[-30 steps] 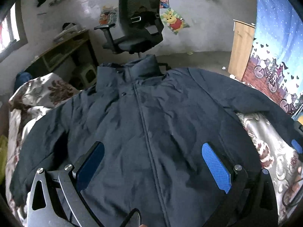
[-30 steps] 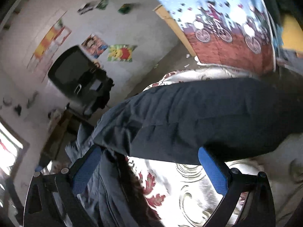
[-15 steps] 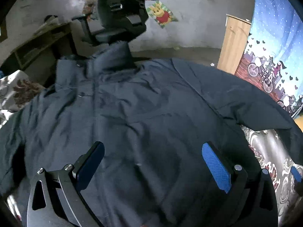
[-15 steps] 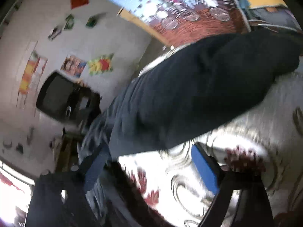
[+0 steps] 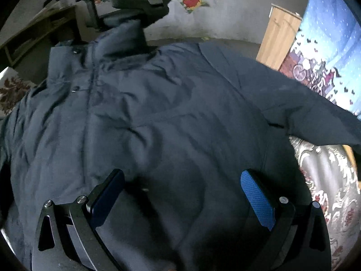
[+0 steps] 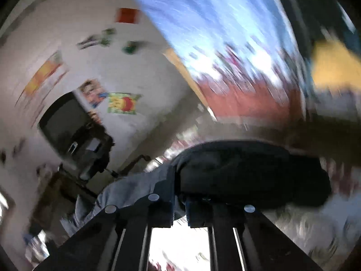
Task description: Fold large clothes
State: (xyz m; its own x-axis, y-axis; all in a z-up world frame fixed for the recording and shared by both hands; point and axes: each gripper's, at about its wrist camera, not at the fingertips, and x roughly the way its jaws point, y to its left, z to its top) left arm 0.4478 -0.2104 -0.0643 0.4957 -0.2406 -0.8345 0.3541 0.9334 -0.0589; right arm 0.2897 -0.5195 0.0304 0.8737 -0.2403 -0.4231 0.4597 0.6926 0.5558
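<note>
No fold was finished: the dark jacket [image 5: 158,124] lay spread flat beneath the wide-apart left gripper [image 5: 182,194], while the right gripper [image 6: 179,201], its jaws just closed, pinched the sleeve [image 6: 248,176] ahead of it.

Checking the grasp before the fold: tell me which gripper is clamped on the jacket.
The right gripper: its jaws have just closed on the jacket's sleeve. The left gripper hangs open above the jacket's front.

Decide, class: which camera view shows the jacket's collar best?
The left wrist view: the collar stands upright, sharp and unobstructed at the top of the dark jacket. The right wrist view is blurred and shows only a bunched fold, no collar.
</note>
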